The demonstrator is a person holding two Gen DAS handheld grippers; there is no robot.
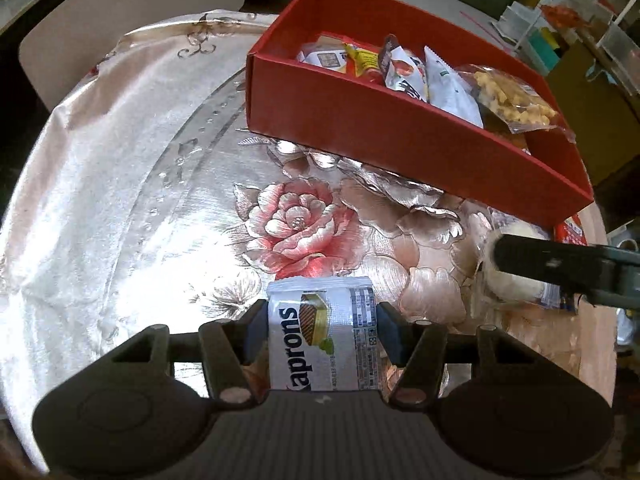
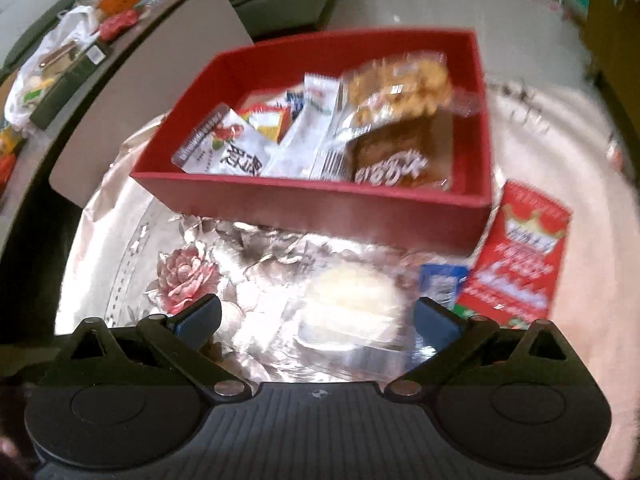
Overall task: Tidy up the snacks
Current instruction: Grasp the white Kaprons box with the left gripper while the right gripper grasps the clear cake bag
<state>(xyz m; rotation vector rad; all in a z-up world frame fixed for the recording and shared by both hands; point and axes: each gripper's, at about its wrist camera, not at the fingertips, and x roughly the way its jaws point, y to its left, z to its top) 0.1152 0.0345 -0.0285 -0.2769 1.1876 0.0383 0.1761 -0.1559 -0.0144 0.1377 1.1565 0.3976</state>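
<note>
**A:** What do the grippers have?

**B:** The left gripper (image 1: 322,330) is clamped on a white wafer packet (image 1: 322,336), pads pressing both sides, short of the red box's (image 1: 360,128) near wall, with the flowered tablecloth (image 1: 120,160) behind it. The right gripper (image 2: 316,320) stands wide and holds nothing; a clear-wrapped pale round cake (image 2: 352,300) lies between its spread fingers, also on the near side of the red box.

**B:** How much is already sorted?

**A:** A fair share, I'd judge. Inside the red box lie several packets: a puffed-snack bag (image 2: 400,84), a brown cake pack (image 2: 400,156), and white sachets (image 2: 224,148) toward its left end.

**B:** And what remains?

**A:** Three outside it for certain: the held wafer packet, the pale round cake, and a red strawberry-printed packet (image 2: 520,256) leaning by the box's right corner. A small blue packet (image 2: 442,284) sits just beside that one. Blur hides finer detail.
</note>
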